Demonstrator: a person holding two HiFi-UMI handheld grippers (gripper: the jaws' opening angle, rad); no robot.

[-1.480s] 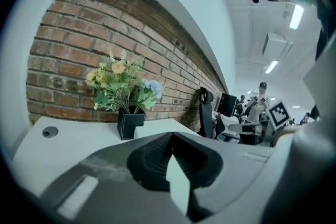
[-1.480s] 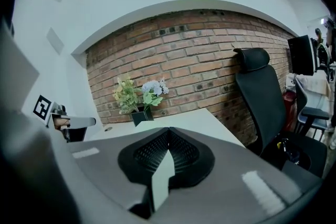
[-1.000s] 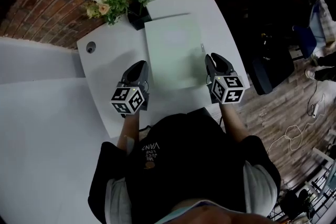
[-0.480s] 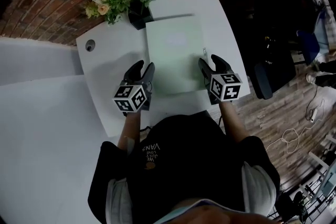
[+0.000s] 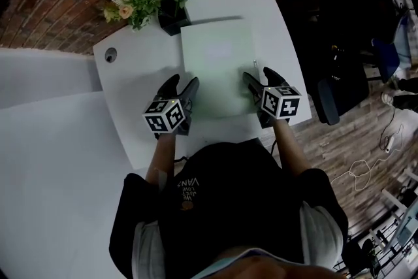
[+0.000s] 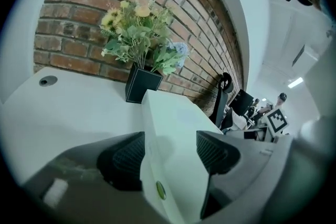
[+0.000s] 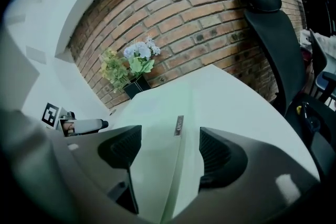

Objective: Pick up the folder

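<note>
A pale green folder [image 5: 217, 65] lies flat on the white table [image 5: 134, 85]. My left gripper [image 5: 182, 85] is at the folder's near left edge, and its jaws have just been opening. In the left gripper view the folder [image 6: 176, 128] runs its edge between the wide jaws of the left gripper [image 6: 168, 153], and the pads do not press it. My right gripper [image 5: 257, 77] is at the near right edge, its jaws also just opened. There the right gripper [image 7: 170, 153] straddles the folder [image 7: 157, 160] edge near a metal clip [image 7: 179, 126].
A black vase of flowers [image 5: 171, 15] stands just beyond the folder's far left corner, against the brick wall. A cable hole [image 5: 110, 55] sits at the table's left. A black office chair [image 5: 336, 85] stands right of the table, close to my right arm.
Both grippers came down and forward onto the folder's near side edges. Their jaws went from nearly shut to wide, and each now has a folder edge between them.
</note>
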